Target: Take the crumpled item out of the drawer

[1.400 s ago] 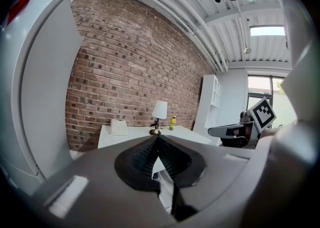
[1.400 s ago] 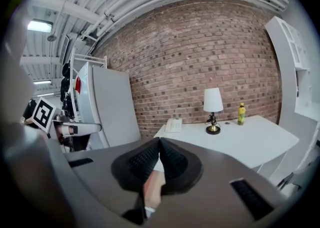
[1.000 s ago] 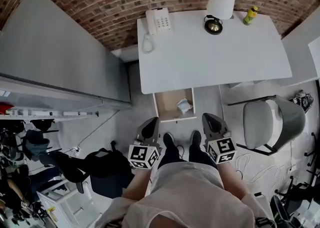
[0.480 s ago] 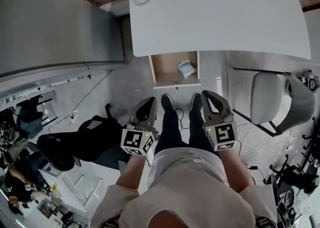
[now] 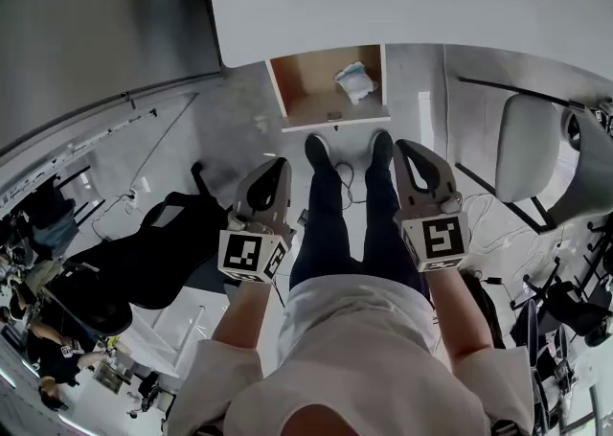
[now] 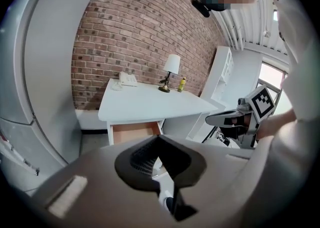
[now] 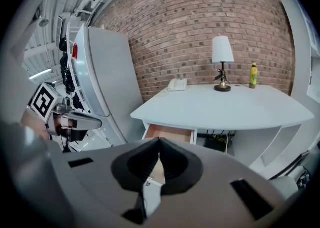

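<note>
Both grippers came down lower | left gripper (image 5: 272, 172), right gripper (image 5: 412, 151) pinched shut, empty | crumpled item (image 5: 354, 80) lies in open drawer (image 5: 299, 91) at 12 o'clock | step: getting close | next: open jaws, reach in

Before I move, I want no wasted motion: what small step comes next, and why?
Probably reach the right gripper toward the open drawer: the crumpled item lies in its right half, and that gripper hangs shut, short of it.
</note>
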### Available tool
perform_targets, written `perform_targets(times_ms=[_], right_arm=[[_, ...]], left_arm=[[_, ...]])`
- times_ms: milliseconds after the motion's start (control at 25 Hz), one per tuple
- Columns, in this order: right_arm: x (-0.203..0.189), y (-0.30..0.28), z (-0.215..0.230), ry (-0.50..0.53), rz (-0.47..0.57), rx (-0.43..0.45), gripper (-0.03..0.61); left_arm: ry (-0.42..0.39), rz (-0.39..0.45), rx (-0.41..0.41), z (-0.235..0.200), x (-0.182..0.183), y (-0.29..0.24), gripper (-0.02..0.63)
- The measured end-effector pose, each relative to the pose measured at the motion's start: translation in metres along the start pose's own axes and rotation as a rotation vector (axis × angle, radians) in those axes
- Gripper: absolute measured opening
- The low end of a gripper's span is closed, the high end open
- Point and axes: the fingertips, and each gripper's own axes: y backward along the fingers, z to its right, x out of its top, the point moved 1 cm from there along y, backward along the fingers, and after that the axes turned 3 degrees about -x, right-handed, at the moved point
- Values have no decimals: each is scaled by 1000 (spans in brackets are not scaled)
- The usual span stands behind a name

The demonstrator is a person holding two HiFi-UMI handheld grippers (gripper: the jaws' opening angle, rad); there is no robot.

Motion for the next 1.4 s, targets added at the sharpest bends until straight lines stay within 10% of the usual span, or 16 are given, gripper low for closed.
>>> perform_targets(times_ms=[1320, 1400], right_arm=[[-114, -77, 3, -79, -131, 8, 9], [-117, -84, 1, -104, -133, 11, 88]], left_arm=[[118, -63, 105, -25, -108, -70, 9], [118, -63, 107, -27, -109, -69, 9]])
